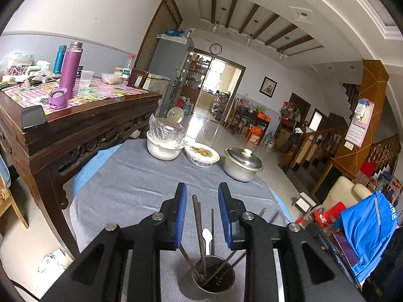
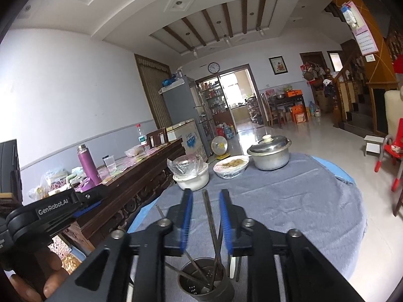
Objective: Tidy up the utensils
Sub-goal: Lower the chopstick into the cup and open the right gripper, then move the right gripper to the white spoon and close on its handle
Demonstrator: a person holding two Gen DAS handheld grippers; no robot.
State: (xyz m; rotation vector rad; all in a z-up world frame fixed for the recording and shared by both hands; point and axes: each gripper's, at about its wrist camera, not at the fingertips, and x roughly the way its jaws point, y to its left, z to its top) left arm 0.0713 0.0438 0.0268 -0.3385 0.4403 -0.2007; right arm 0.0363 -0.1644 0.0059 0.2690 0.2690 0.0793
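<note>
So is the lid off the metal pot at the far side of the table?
No, the metal pot has its lid seated on top, white knob up, beside the wrapped dish.

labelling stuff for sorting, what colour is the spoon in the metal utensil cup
White; the spoon stands among dark chopsticks in the cup. Clearest in the left wrist view.

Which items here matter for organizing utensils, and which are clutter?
Job:
round metal utensil holder
dark chopsticks
white plastic spoon

Lying about:
lidded steel pot
wrapped food dish
white bowl
purple flask
</note>
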